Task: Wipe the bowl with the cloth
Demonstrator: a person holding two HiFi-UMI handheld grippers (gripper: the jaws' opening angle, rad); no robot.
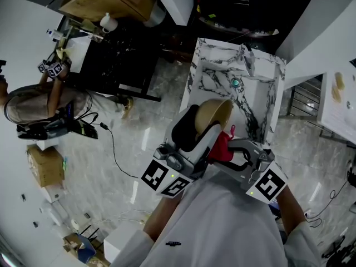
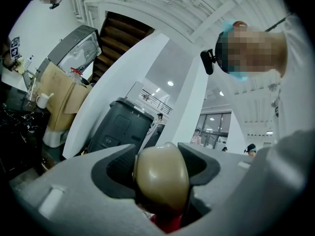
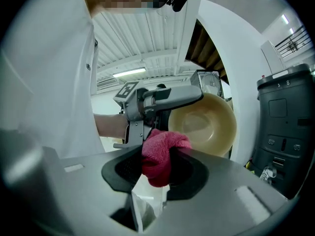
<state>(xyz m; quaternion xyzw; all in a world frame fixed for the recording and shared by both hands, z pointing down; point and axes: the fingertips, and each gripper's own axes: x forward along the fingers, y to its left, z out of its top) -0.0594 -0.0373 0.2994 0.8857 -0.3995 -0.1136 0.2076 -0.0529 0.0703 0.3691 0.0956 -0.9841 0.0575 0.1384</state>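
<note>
Close against the person's white shirt, the right gripper (image 3: 158, 176) had its jaws pinched on a bunched magenta terry cloth (image 3: 162, 149). The wad poked forward, probably so it could rub inside the bowl. Just beyond, the left gripper (image 2: 162, 167) was clamped on the rim of the glossy tan round bowl (image 3: 204, 124), tilting its hollow towards the cloth, near it but seemingly not touching. Below lay the white marble-veined counter (image 1: 204, 50). No writing could be read; there were only black-and-white square markers (image 1: 271, 184).
</note>
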